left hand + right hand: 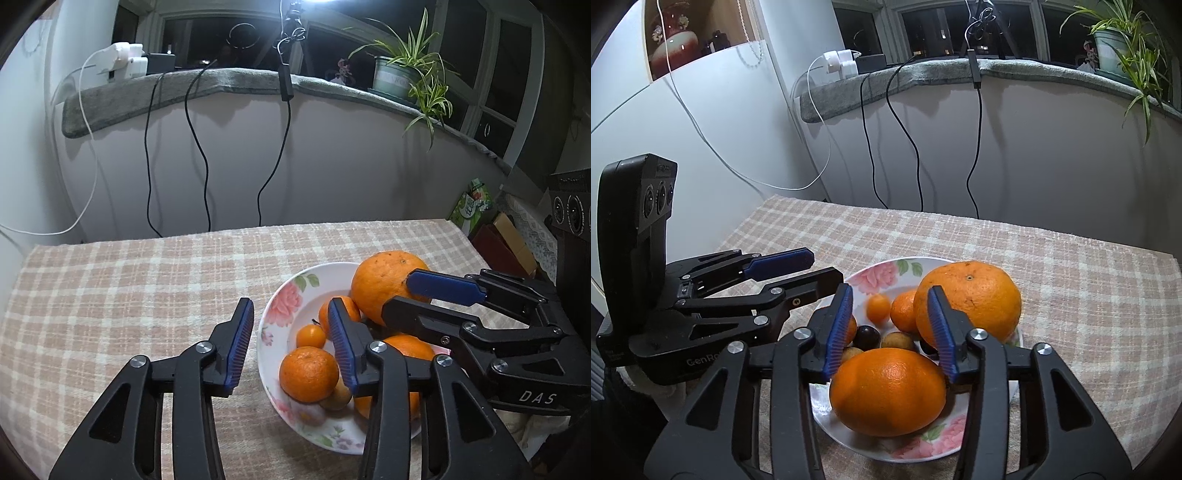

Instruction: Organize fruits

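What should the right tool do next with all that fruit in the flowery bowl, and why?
Probably lower the right tool a little and close on the near orange. Its jaws are open and empty, and that orange sits just below them at the front of the bowl. The left tool is open too, straddling the bowl's rim, so it seems clear of that grab.

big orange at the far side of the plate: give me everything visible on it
The big orange is the largest fruit on the floral plate: round, dull orange, pitted rind with small dark specks, stem dimple on top. It sits whole at the plate's far right rim, pressed against a small mandarin on its left. In the left wrist view the right gripper straddles its right side, one blue pad on the rind; whether it is squeezing is unclear.
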The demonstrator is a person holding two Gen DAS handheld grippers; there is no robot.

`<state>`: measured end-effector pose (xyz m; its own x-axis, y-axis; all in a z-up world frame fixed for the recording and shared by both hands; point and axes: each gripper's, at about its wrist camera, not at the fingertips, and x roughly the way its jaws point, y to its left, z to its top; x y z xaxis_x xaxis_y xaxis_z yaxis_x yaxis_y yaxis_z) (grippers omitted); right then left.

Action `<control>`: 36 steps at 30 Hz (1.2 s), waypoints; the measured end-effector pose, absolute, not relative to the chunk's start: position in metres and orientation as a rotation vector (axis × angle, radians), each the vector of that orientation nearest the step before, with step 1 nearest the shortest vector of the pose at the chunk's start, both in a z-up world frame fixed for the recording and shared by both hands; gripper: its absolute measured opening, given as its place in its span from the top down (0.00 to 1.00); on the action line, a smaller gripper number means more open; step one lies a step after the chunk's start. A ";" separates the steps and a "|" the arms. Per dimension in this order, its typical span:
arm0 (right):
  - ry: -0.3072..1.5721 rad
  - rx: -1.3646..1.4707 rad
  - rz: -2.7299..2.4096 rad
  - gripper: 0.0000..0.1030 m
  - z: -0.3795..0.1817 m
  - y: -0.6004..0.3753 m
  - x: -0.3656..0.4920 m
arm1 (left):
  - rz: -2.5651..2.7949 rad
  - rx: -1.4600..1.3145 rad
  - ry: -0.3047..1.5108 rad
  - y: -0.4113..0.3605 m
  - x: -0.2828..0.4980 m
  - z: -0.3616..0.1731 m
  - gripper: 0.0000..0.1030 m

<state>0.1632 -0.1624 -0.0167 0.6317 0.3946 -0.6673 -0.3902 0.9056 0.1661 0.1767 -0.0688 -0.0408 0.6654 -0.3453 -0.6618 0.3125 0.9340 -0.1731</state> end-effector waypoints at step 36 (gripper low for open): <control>0.652 0.001 0.306 0.24 0.016 -0.199 0.136 | -0.283 -0.061 0.665 -0.067 0.138 -0.009 0.25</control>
